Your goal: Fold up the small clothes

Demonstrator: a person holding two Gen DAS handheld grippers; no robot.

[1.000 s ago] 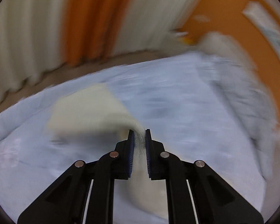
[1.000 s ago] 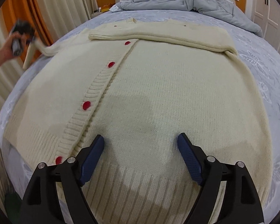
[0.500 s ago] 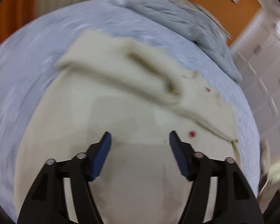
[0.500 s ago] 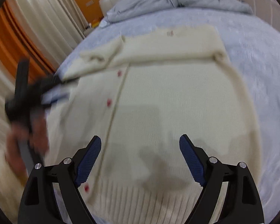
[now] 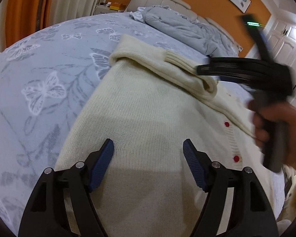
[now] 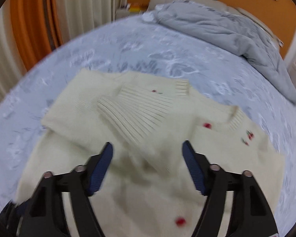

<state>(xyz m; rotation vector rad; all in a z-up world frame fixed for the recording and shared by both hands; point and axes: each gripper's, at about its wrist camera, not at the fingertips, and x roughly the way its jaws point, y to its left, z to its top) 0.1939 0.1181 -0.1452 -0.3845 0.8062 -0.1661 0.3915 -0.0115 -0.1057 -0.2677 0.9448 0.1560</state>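
Because the cream cardigan [image 5: 148, 118] is a thick, soft knit, it will likely drape and sag when lifted and may stretch if pulled by a single point. It lies flat on the bed [image 5: 49, 69], buttoned front up, with both sleeves [image 6: 136, 116] folded across the chest. The ribbed cuffs and ribbed hem should give the firmest hold; the red buttons [image 5: 236, 159] are best avoided, as the pads may slip on them.

The left gripper [image 5: 148, 165] hovers over the body panel, jaws spread wide and empty. The right gripper [image 6: 147, 165] is above the folded sleeves, jaws likewise apart and holding nothing. A grey quilt [image 5: 179, 27] lies bunched at 12 o'clock near the headboard. No containers are in view.
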